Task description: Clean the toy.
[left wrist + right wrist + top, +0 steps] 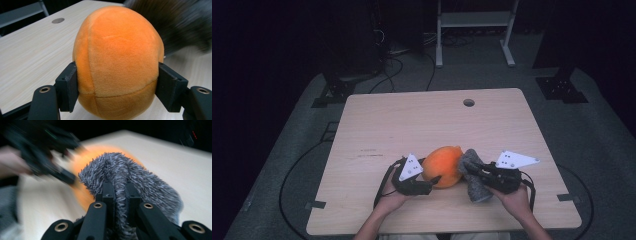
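The wooden surface (377,130) carries the work near its 6 o'clock edge, with a small round hole (469,102) up at 12 o'clock. The largest thing on it is an orange plush ball (443,165), sitting just toward 6 o'clock of the centre. In the left gripper view the left gripper (117,86) has its jaws pressed against the ball's two flanks, low on its body, grasping it and steadying it on the surface. At the ball's 3 o'clock side, touching it, is a shaggy grey cloth (473,175). The right gripper (119,191) has its jaws clenched on a fold of that cloth, with the pile bunched up between them and spilling over the top. This looks like the wiping step, one hand bracing the ball while the other brings the cloth against it. The next move probably calls for drawing the cloth across the ball's skin with light pressure, keeping the left grasp firm so the soft ball does not roll or squash out sideways.
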`<state>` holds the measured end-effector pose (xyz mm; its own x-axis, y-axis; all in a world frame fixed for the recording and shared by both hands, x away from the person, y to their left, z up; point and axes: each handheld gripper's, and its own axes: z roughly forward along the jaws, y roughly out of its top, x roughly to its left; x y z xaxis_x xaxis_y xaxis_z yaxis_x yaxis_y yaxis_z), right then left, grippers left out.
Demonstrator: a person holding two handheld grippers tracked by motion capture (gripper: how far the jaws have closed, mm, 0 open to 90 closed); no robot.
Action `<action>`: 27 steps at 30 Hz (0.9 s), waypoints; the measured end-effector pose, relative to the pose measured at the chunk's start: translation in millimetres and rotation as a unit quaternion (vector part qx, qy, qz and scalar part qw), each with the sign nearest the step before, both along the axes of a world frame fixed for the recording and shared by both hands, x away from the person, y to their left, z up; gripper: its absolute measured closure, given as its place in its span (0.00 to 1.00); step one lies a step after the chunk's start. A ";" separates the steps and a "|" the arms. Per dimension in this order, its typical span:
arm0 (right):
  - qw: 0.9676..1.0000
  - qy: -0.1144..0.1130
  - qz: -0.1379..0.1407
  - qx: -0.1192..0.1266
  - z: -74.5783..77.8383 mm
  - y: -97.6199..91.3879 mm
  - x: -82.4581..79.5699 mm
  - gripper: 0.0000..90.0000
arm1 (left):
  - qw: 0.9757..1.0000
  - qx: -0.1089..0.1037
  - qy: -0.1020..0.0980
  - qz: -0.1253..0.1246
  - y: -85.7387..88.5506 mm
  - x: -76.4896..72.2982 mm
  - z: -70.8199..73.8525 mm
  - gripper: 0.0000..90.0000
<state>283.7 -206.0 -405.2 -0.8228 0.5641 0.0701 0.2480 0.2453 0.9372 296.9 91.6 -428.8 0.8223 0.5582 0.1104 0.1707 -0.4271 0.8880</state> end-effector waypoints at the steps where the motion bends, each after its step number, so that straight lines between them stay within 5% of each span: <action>1: 1.000 -0.014 0.013 0.001 5.5 7.3 -4.4 0.91 | 1.000 0.000 0.000 -0.004 -1.2 -0.1 -0.6 0.32; 5: 0.998 -0.023 0.022 -0.057 -3.8 34.6 -2.4 0.91 | 1.000 0.000 0.012 -0.018 -4.7 -1.9 0.0 0.27; 8: 0.998 0.006 0.002 -0.055 -16.2 27.2 7.1 0.91 | 1.000 -0.008 0.013 -0.005 -3.3 -1.1 -2.9 0.31; 10: 0.997 0.000 -0.027 -0.069 -12.7 19.7 5.6 0.91 | 1.000 -0.008 0.009 -0.005 -4.1 -0.8 -1.0 0.33; 13: 0.999 -0.026 0.001 -0.042 0.4 27.4 -6.1 0.91 | 1.000 0.005 -0.013 -0.012 -11.8 -4.2 -0.8 0.34; 15: 0.997 -0.049 0.017 -0.062 5.3 40.8 -11.2 0.91 | 0.999 0.018 -0.026 -0.014 -18.1 -8.4 -1.6 0.35; 18: 0.997 -0.042 0.017 -0.070 -0.9 40.5 -4.9 0.91 | 0.999 0.022 -0.025 -0.014 -15.9 -9.5 -3.8 0.36; 20: 0.997 -0.020 -0.009 -0.073 -4.0 31.5 0.4 0.91 | 0.999 0.018 -0.025 -0.013 -16.8 -9.8 -4.6 0.36; 22: 0.997 -0.035 -0.016 -0.070 3.3 31.6 -5.8 0.91 | 0.999 0.021 -0.037 -0.018 -19.4 -11.9 -3.3 0.37; 24: 0.997 -0.055 0.009 -0.061 11.1 40.6 -15.6 0.91 | 0.997 0.037 -0.052 -0.031 -21.8 -15.6 -3.8 0.37; 27: 0.994 -0.057 0.006 -0.095 8.3 48.8 -12.3 0.91 | 0.997 0.048 -0.049 -0.027 -20.8 -16.0 -6.4 0.37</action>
